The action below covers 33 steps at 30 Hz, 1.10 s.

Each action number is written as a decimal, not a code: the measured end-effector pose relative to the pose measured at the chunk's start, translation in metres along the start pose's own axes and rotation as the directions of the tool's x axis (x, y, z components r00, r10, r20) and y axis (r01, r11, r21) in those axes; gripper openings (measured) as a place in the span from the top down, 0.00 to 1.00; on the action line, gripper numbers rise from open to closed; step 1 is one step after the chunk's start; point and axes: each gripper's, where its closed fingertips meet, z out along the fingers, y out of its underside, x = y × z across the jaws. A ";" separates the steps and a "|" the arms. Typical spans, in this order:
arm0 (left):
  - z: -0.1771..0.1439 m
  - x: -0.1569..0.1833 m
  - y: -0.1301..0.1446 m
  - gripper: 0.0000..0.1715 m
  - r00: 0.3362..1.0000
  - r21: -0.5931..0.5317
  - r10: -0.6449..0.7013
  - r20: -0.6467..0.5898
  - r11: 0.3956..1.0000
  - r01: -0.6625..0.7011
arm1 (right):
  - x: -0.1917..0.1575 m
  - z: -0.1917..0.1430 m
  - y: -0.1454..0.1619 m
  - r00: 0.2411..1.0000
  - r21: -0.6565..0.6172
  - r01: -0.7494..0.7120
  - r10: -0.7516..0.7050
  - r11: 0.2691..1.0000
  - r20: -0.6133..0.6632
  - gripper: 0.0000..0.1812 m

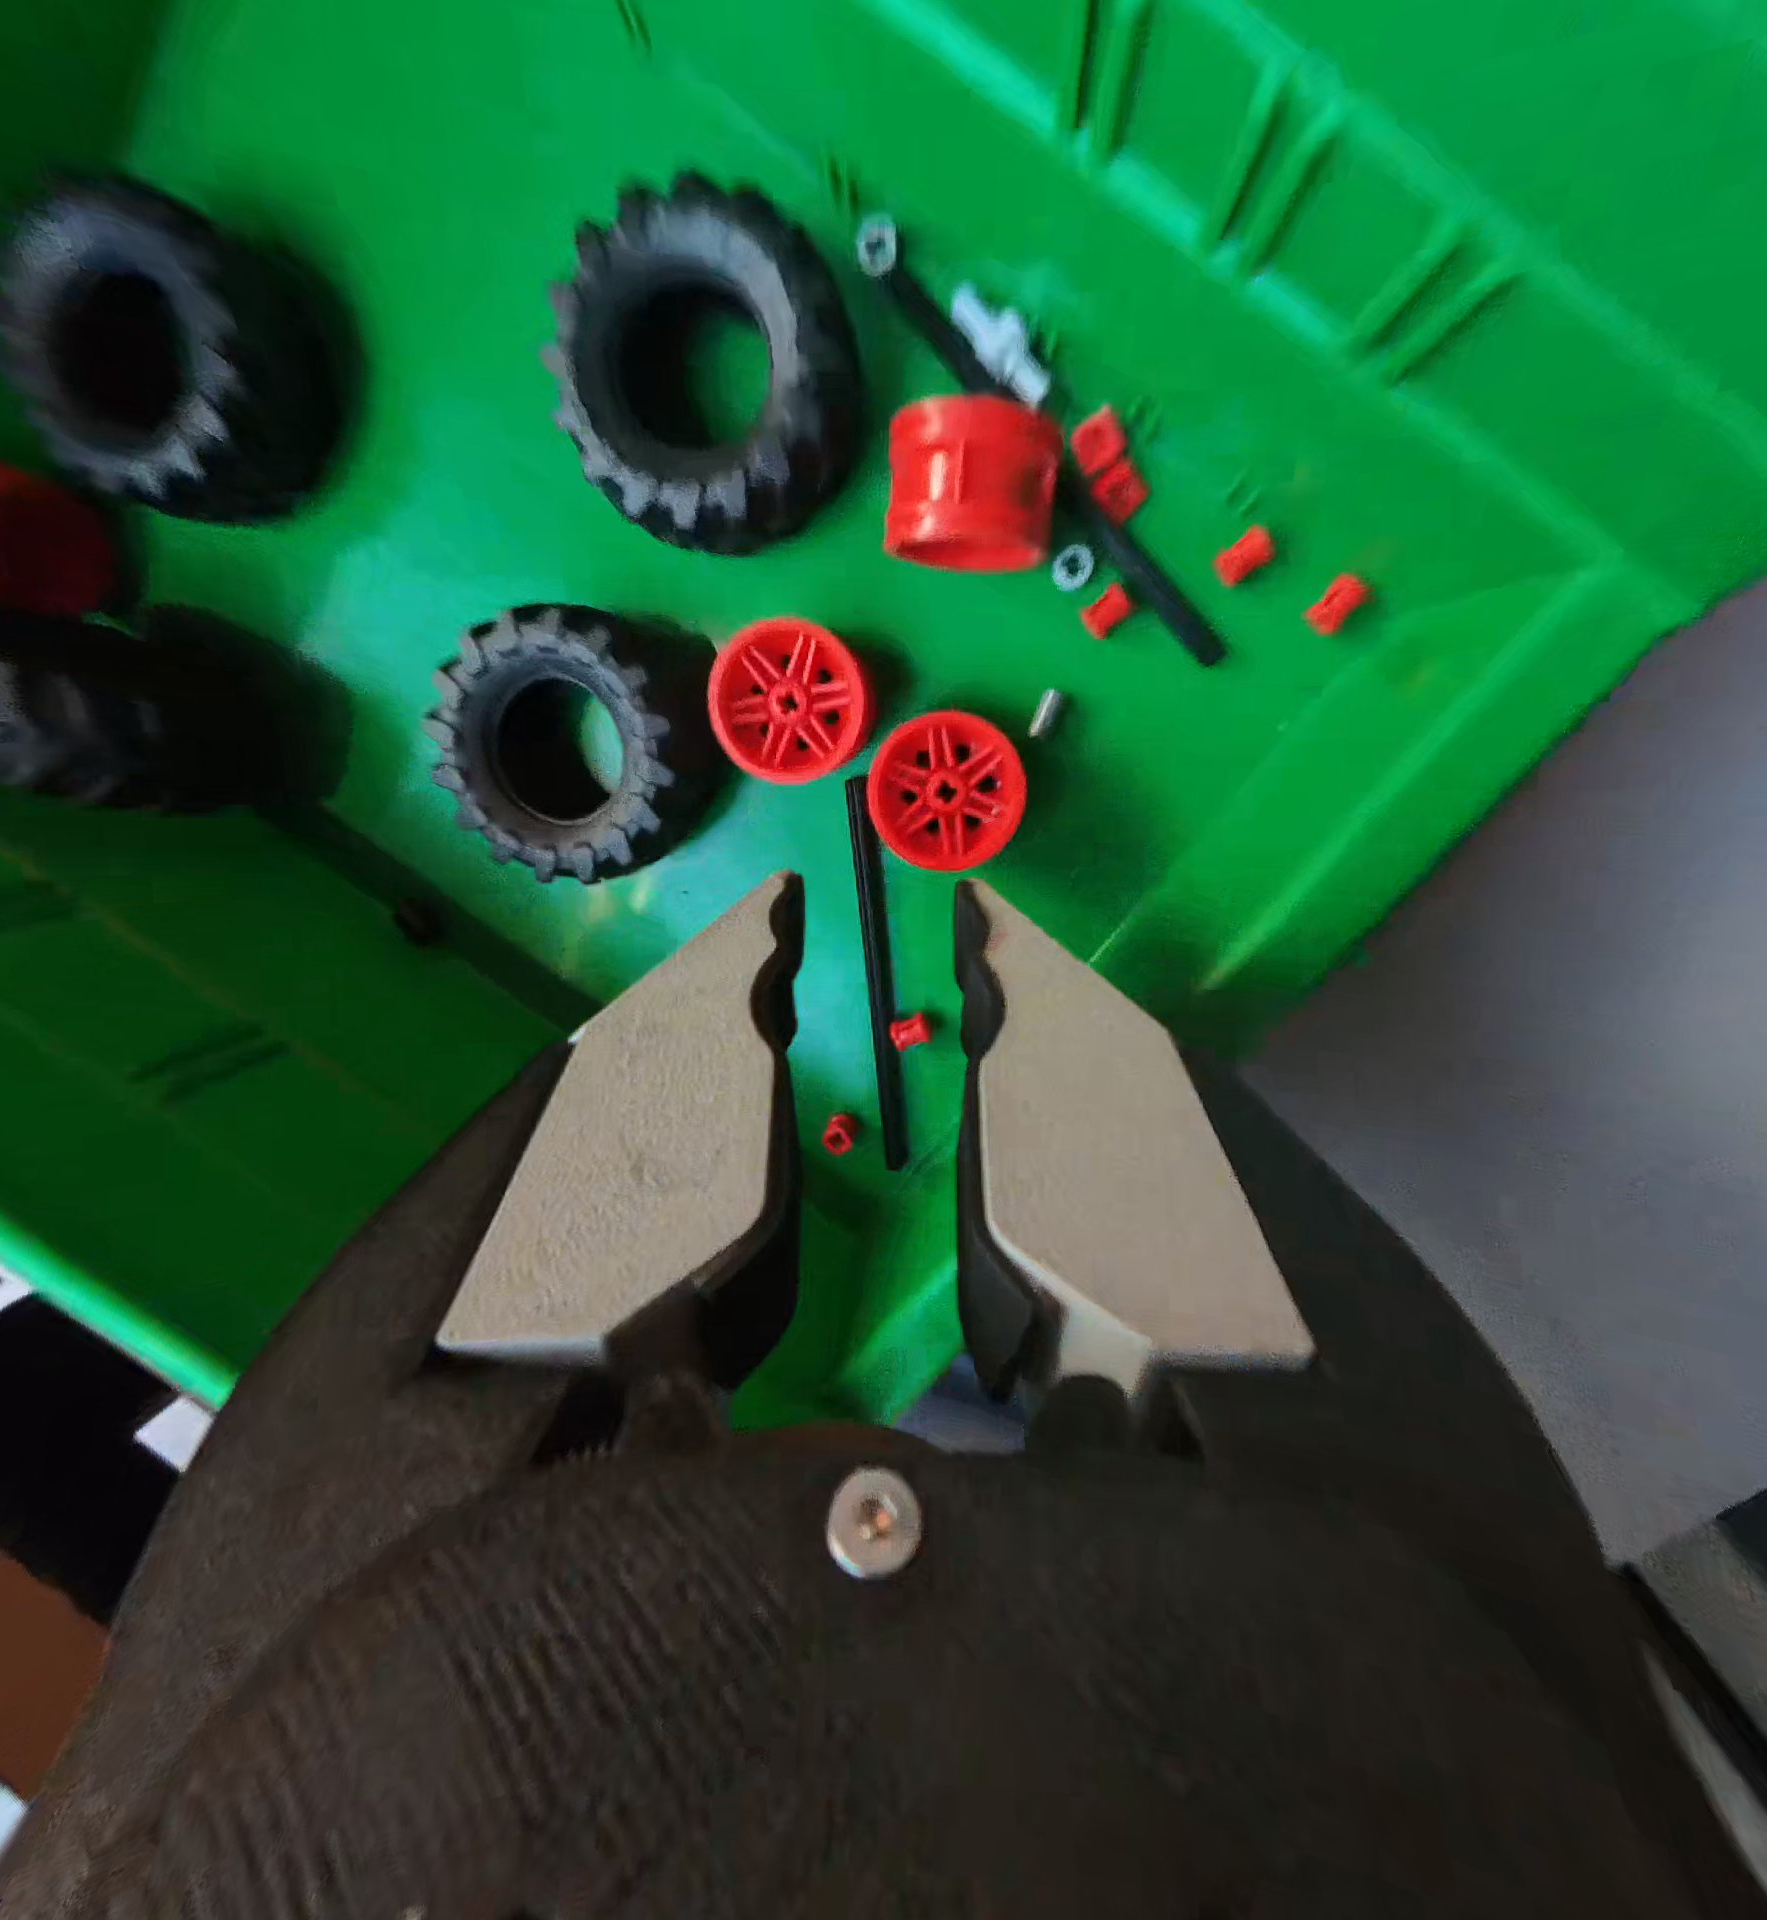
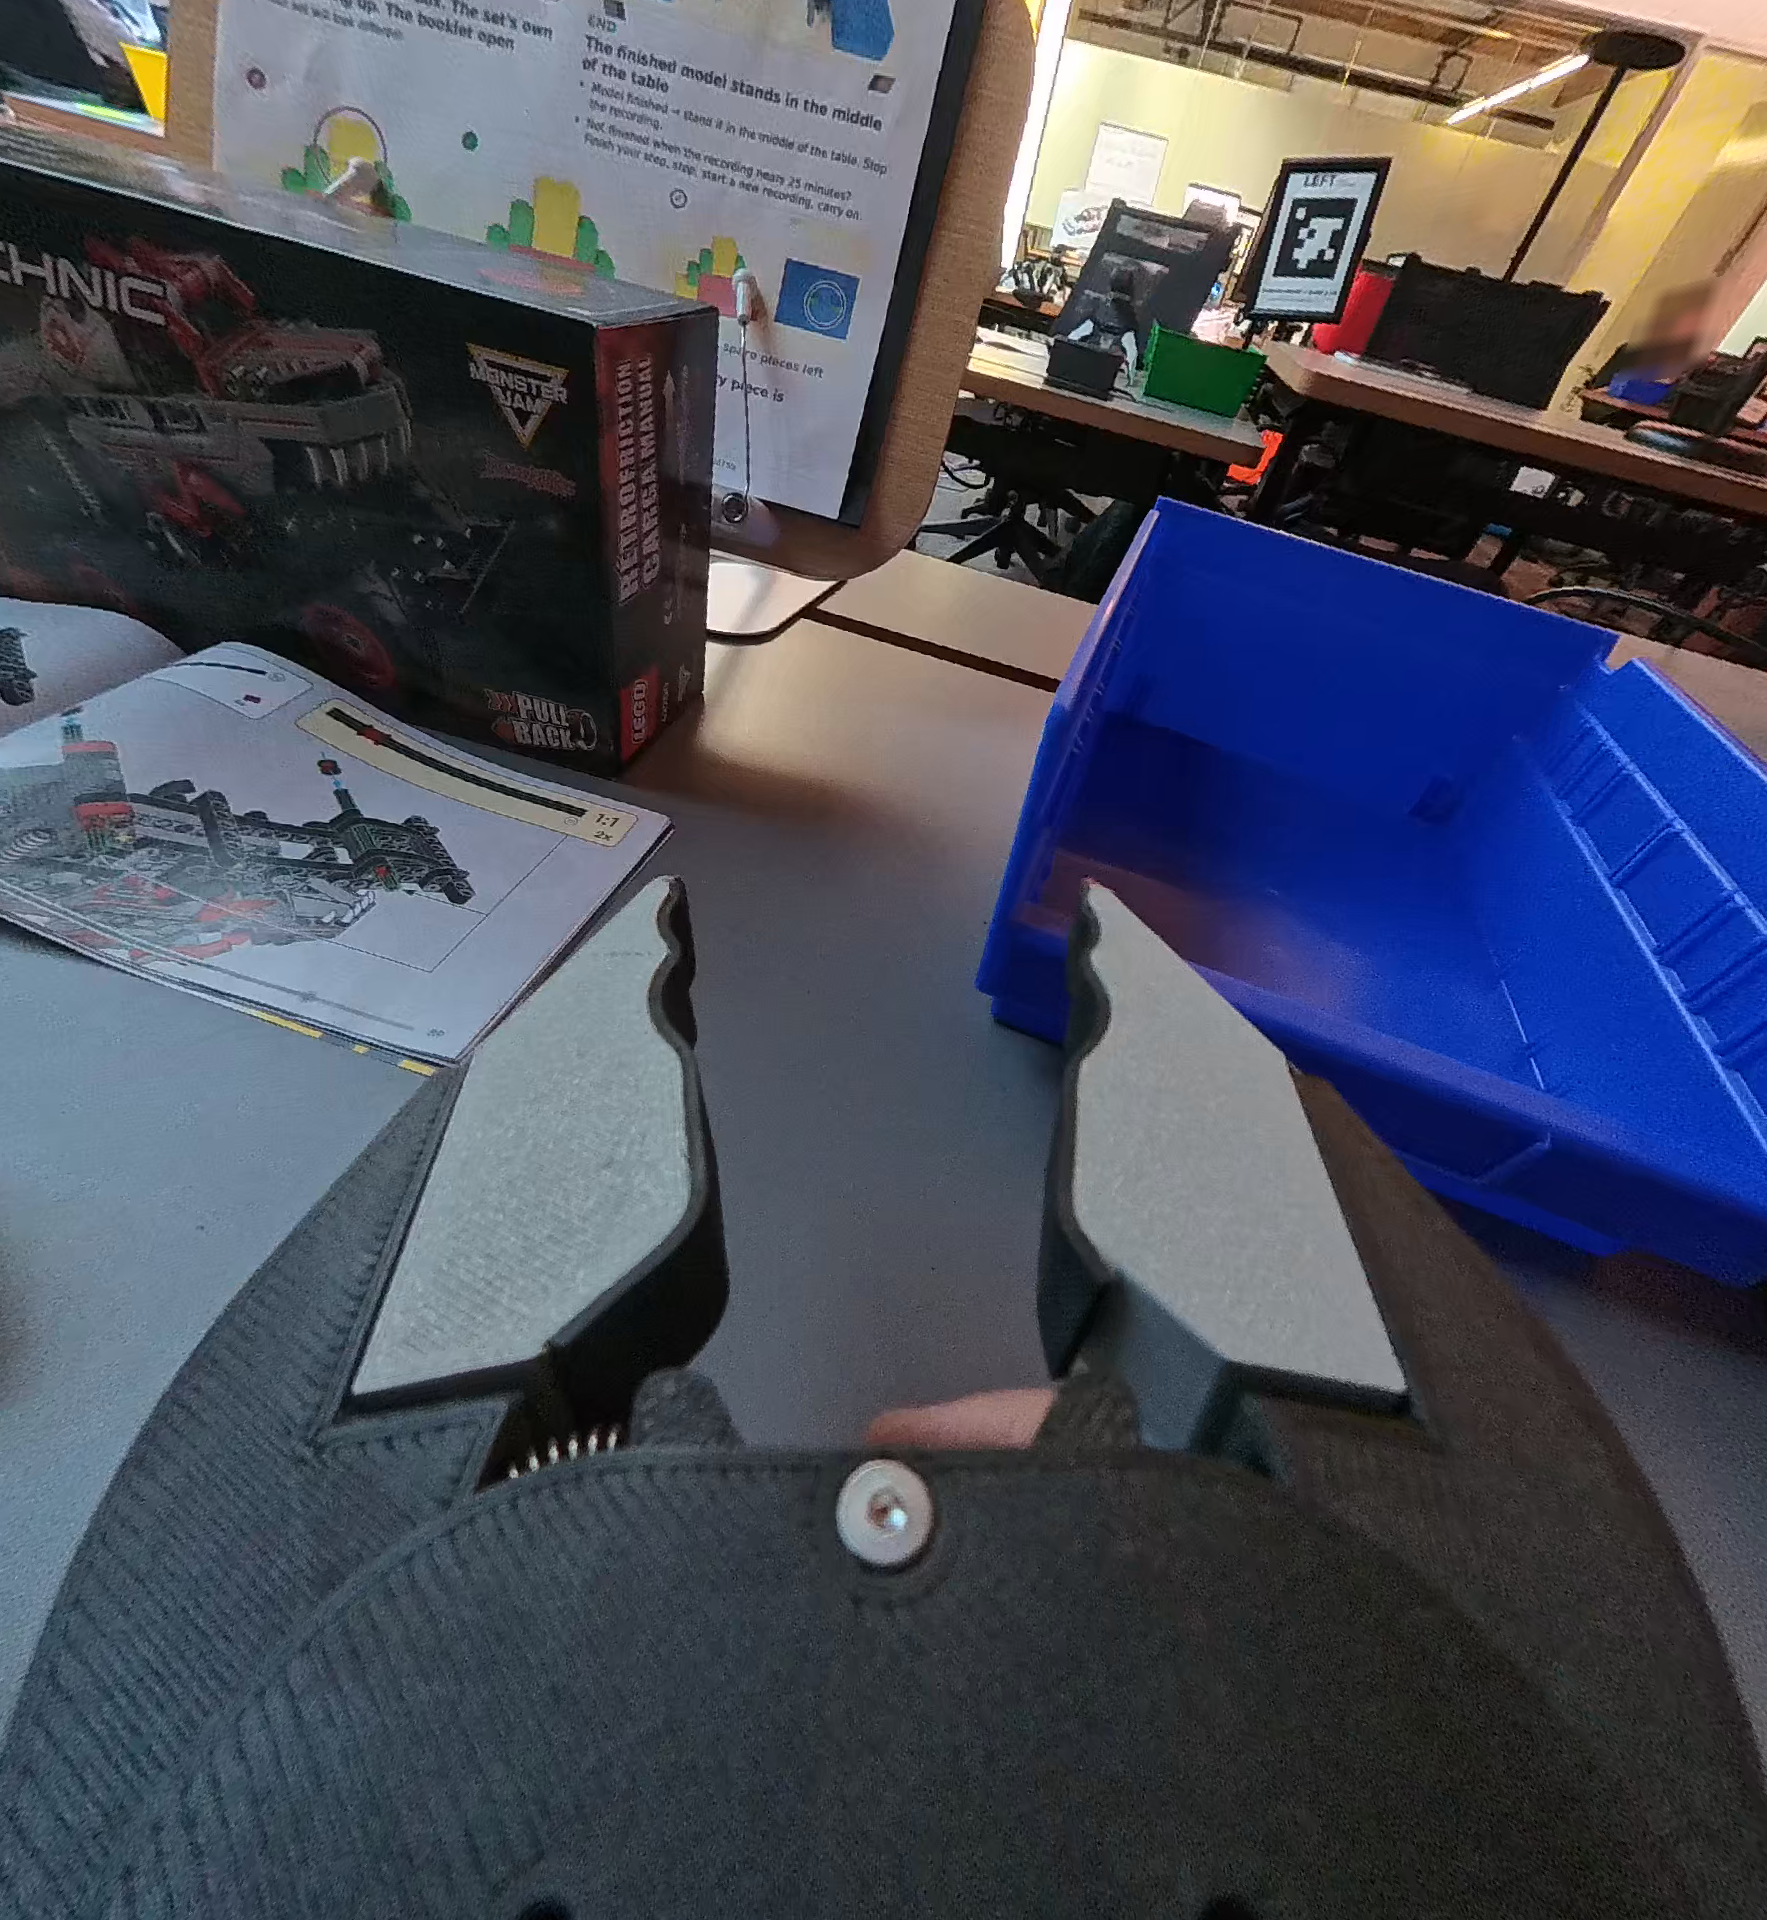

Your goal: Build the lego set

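Left tongs are over the green bin, jaws parted and gripping nothing. Right between the fingers, down on the bin floor, lies a thin black axle, running near to far. Two tiny red bushes sit beside it: one touching or almost touching its right side, another just left of its near end.

Just past the fingertips, two red spoked wheel hubs side by side: the right one is nearer, the left one a touch farther. Left of them, a small black knobbly tyre. Farther back, a bigger tyre, and a red rim lying on its side to its right. A second long black axle runs diagonally past that rim with small red bushes scattered around it. More tyres at the far left, blurred.

Over to the right tongs: open wide, nothing held, hovering above the grey bench. An instruction booklet lies open to the near left. To the right, a blue bin, tilted, its open front facing left. Farther left stands the dark set box, with a printed sheet on a board upright behind it.
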 end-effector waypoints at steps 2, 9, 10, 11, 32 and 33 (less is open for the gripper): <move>0.015 -0.001 0.013 0.85 1.000 -0.104 0.009 -0.017 0.994 -0.011 | -0.001 -0.001 -0.001 1.000 0.008 0.000 0.000 1.000 0.008 0.63; 0.027 0.003 0.015 0.99 0.997 -0.185 0.035 -0.073 0.982 -0.048 | -0.006 -0.003 -0.006 0.998 0.045 -0.019 0.017 0.999 0.053 0.64; 0.027 0.002 0.015 0.99 0.996 -0.185 0.046 -0.072 0.981 -0.058 | -0.006 -0.004 -0.007 0.998 0.053 -0.024 0.021 0.998 0.058 0.65; 0.027 0.001 0.015 0.99 0.997 -0.187 0.050 -0.064 0.980 -0.061 | -0.006 -0.005 -0.008 0.998 0.061 -0.031 0.027 0.998 0.065 0.65; -0.045 0.208 -0.055 1.00 0.954 0.263 0.181 -0.240 0.958 -0.116 | -0.019 -0.018 -0.023 0.983 0.144 -0.100 0.076 0.984 0.165 0.67; -0.026 0.210 -0.048 1.00 0.955 0.224 0.163 -0.246 0.969 -0.108 | -0.018 -0.017 -0.022 0.984 0.142 -0.099 0.076 0.985 0.163 0.67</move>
